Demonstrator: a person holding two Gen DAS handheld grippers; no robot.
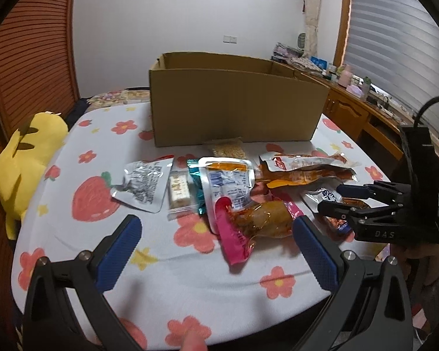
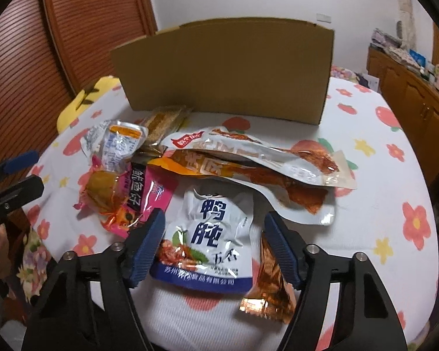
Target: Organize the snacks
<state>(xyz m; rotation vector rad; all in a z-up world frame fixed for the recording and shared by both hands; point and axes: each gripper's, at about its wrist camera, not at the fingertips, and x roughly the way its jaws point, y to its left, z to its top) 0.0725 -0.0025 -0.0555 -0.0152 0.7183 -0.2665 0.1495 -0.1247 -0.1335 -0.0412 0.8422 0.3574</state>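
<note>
The counter [image 1: 166, 269], covered in a white cloth printed with flowers and strawberries, carried everything. Toward its far side stood an open cardboard box [image 1: 234, 108], its plain wall facing both cameras. A yellow plush toy [image 1: 23, 158] lay off the counter's left edge.

In front of the box the snacks lay in a loose heap: two long orange-and-silver packets [image 2: 263, 161] overlapping each other, a silver pouch [image 1: 143, 184] printed side up, a white tray-like packet with an orange strip [image 1: 225, 181], a pink packet [image 1: 237, 234] with a clear vacuum-packed piece lying on it, and a small pale bar [image 1: 180, 191] in clear wrap.

The right tongs [image 2: 213, 248] stood apart, straddling a white packet with blue characters [image 2: 210, 234] that lay flat on the cloth between the two blue pads (whether the pads touched it, I could not tell). A copper foil packet [image 2: 270, 286] lay just beside the right-hand pad.

The left tongs [image 1: 216, 251] were spread wide above the cloth, the pink packet lying just ahead, between the fingertips, and apart from them
</note>
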